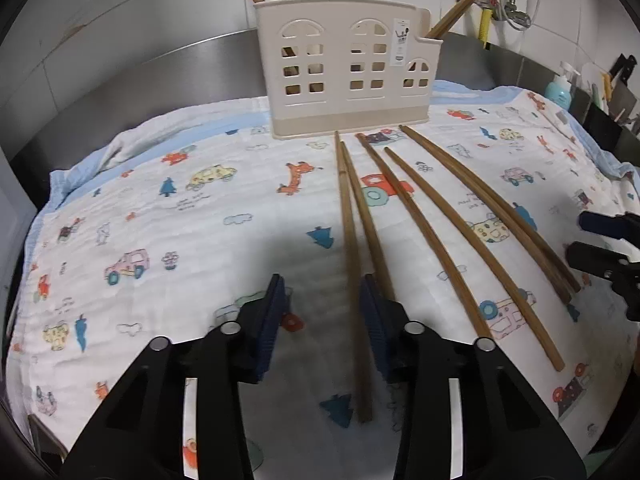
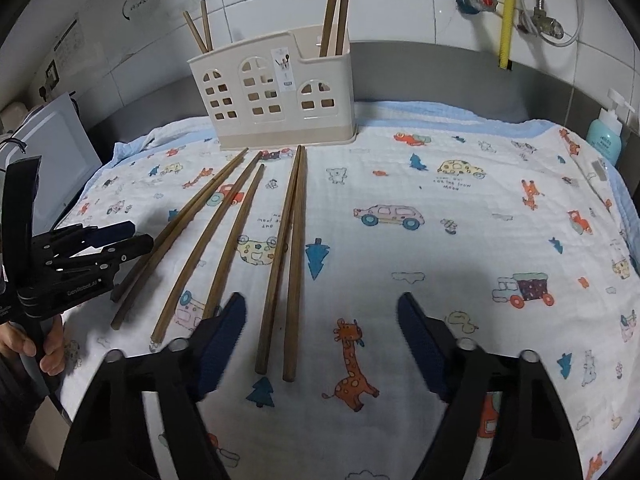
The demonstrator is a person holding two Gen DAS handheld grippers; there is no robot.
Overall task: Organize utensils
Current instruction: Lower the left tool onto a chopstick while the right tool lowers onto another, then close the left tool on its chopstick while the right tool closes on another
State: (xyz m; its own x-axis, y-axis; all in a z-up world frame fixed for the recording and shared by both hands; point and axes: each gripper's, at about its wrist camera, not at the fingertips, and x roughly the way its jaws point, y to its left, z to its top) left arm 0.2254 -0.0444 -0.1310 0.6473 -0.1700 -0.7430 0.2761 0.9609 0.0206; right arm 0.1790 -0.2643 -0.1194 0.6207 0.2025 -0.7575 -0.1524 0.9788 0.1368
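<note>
Chopsticks [image 1: 404, 216] lie loose on a cartoon-printed cloth [image 1: 168, 216], six of them fanned out in front of the beige utensil holder [image 1: 348, 68] with their far tips near its base and their near ends spreading toward the cameras. The holder, moulded with window-shaped cutouts like a little house, stands upright at the far edge of the cloth against a steel backsplash [image 1: 160, 76], and four more chopsticks already stand in it: a pair leaning out of its tall end compartment and a pair in its low end compartment. In front of the holder, the left gripper [image 1: 322, 312] is lowered over the leftmost pair of chopsticks, its blue pads partly drawn in; one stick of that pair runs through the gap between the pads, and the other passes under or against the right-hand pad, though I cannot tell whether a pad actually presses on either. The right gripper [image 2: 322, 332] hangs wide apart over the rightmost pair [image 2: 290, 256], gripping nothing; the butt ends of that pair lie between its fingers and nearer its left one. A blue pump bottle [image 2: 606, 132] stands off the cloth, well to the right of the holder, by the tiled wall [image 2: 400, 12].
</note>
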